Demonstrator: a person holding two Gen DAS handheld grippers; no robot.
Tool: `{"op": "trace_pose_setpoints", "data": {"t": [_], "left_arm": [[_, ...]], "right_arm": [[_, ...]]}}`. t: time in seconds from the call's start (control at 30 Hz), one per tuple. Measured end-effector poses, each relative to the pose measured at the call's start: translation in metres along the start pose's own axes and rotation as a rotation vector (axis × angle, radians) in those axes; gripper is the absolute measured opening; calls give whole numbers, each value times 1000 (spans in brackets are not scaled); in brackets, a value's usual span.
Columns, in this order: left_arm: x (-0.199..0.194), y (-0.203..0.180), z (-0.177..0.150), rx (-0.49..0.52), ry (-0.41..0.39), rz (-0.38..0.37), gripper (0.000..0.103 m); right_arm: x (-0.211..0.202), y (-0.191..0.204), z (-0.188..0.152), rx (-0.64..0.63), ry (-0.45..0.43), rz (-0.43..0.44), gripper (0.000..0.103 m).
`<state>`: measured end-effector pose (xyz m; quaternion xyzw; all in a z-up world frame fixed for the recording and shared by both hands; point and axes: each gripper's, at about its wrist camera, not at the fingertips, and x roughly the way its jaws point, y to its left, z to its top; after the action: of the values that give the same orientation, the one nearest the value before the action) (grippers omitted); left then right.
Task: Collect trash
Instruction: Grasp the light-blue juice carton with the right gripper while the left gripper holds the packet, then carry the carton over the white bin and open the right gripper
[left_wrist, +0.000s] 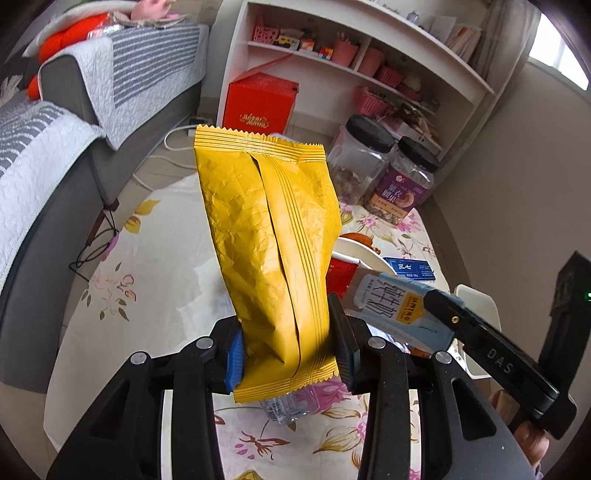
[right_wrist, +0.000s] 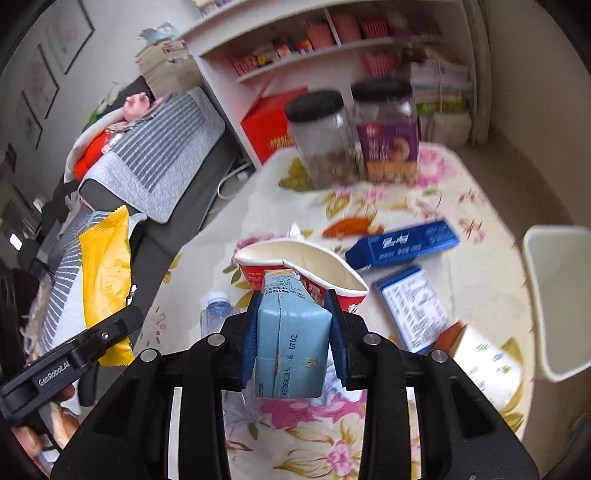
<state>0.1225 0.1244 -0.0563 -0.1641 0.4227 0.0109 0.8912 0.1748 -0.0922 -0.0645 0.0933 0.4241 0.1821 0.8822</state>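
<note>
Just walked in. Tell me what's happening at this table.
A person is clearing trash with a handheld claw in each hand. The left claw is shut on a yellow wrapper, held up above the table. The right claw is shut on a blue carton. A paper cup, blue boxes and a bottle lie on the table.

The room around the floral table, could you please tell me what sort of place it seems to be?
Most likely a home living room: a grey sofa with striped quilted covers stands beside the table, a white bookshelf holds pink baskets and toys, and framed pictures hang on the wall.
</note>
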Motion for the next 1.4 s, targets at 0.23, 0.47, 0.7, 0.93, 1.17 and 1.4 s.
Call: {"op": "trace_pose_setpoints", "data": {"t": [0.23,0.47,0.7,0.93,1.17,1.4], "left_arm": [[-6,-17,1,39,-61,-1,40],[-10,-43,1,98,-128,-3,40],[-5,-64,-4,142,-136,-10,40],[5,-84,-9,167,-124,-25,40],[14,-109,-15,201,-104,-53,40],[21,-142,-23,242,-79,-113,40]], "right_arm": [[-27,2,5,-82,-133,-68,32],[-49,-8,7,-119,-226,-143,32],[-68,-31,9,-115,-281,-233,32],[-86,-68,10,-69,-301,-369,32],[-96,-127,13,52,-240,-511,32],[-108,-181,6,154,-182,-618,32]]}}
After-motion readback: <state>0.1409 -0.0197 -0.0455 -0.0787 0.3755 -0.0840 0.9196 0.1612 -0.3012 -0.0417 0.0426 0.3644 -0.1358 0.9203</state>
